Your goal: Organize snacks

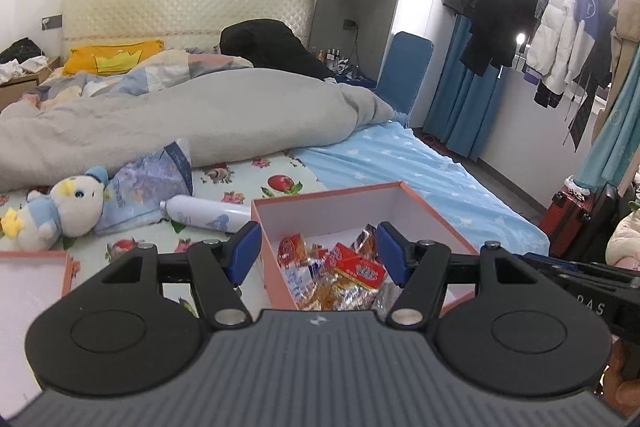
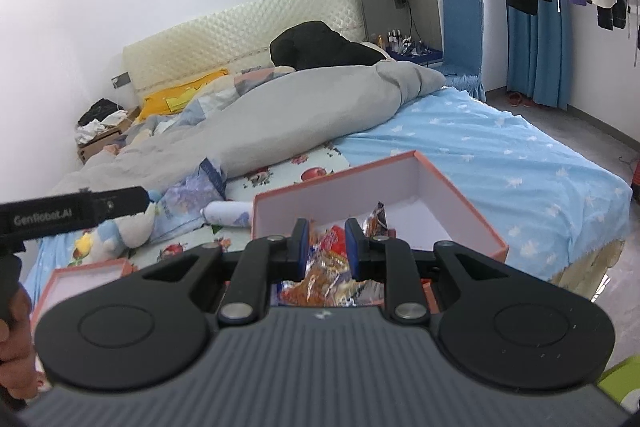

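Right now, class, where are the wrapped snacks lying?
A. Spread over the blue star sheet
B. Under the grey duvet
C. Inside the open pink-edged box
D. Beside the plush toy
C: the wrapped snacks lie piled inside the open pink-edged box on the bed, seen in both wrist views; none shows on the sheet or by the toy.
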`<state>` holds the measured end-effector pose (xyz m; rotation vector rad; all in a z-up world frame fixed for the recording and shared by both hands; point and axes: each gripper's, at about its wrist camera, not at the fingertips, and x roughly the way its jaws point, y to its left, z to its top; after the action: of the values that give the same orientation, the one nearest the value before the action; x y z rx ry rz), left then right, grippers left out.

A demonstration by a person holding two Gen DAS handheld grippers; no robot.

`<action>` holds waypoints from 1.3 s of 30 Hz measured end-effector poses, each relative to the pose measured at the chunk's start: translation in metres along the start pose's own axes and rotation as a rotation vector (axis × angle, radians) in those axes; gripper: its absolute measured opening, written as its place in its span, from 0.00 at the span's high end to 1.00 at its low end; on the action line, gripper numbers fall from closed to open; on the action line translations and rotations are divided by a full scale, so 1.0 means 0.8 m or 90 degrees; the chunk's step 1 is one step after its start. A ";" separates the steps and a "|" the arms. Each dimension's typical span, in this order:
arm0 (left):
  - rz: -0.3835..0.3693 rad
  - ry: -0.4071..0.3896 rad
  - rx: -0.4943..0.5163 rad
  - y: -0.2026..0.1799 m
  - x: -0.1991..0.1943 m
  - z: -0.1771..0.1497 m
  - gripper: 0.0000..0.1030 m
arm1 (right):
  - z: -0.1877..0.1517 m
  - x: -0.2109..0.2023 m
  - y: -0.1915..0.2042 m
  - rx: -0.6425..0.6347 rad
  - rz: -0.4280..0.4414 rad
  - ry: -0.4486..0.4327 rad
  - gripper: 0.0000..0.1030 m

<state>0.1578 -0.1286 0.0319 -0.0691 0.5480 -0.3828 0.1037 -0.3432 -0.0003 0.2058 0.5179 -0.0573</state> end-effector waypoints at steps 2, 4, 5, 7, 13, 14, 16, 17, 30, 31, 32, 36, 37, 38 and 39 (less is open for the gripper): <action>-0.004 0.003 0.003 -0.004 -0.001 -0.011 0.33 | -0.010 -0.004 0.000 0.002 0.001 0.002 0.78; -0.005 0.007 0.006 -0.009 -0.002 -0.023 0.33 | -0.020 -0.006 0.000 0.006 0.002 0.008 0.78; -0.006 0.009 0.006 -0.011 -0.003 -0.030 0.33 | -0.024 -0.006 -0.002 0.007 0.003 0.010 0.78; -0.009 0.012 0.005 -0.015 -0.001 -0.040 0.33 | -0.031 -0.006 -0.003 0.007 0.002 0.012 0.78; -0.002 0.018 0.007 -0.015 0.006 -0.069 0.33 | -0.047 -0.005 -0.008 -0.011 -0.003 0.003 0.78; 0.000 0.020 0.006 -0.014 0.007 -0.072 0.33 | -0.049 -0.004 -0.008 -0.011 -0.004 0.003 0.78; 0.001 0.027 0.002 -0.010 0.009 -0.075 0.33 | -0.051 -0.001 -0.010 -0.002 -0.001 0.008 0.78; 0.003 0.029 0.002 -0.009 0.009 -0.076 0.33 | -0.052 0.001 -0.011 0.001 0.000 0.011 0.78; 0.016 0.026 0.003 -0.004 0.013 -0.072 0.31 | -0.055 0.005 -0.012 -0.008 -0.008 0.008 0.77; 0.020 0.027 0.002 -0.004 0.013 -0.070 0.22 | -0.055 0.006 -0.013 -0.007 -0.010 0.009 0.76; 0.024 0.027 0.000 -0.004 0.013 -0.070 0.18 | -0.055 0.007 -0.015 -0.008 -0.009 0.011 0.70; 0.031 0.025 -0.004 0.002 0.011 -0.069 0.04 | -0.054 0.004 -0.020 -0.005 -0.025 -0.014 0.12; 0.032 0.025 -0.005 0.004 0.011 -0.068 0.03 | -0.053 0.005 -0.020 -0.012 -0.026 -0.012 0.12; 0.036 0.024 -0.008 0.006 0.010 -0.068 0.02 | -0.052 0.006 -0.020 -0.018 -0.026 -0.007 0.12; 0.040 0.023 -0.012 0.007 0.010 -0.067 0.02 | -0.051 0.007 -0.021 -0.020 -0.029 -0.004 0.12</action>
<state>0.1380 -0.1243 -0.0185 -0.0637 0.5884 -0.3185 0.0870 -0.3510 -0.0409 0.1636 0.5174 -0.0939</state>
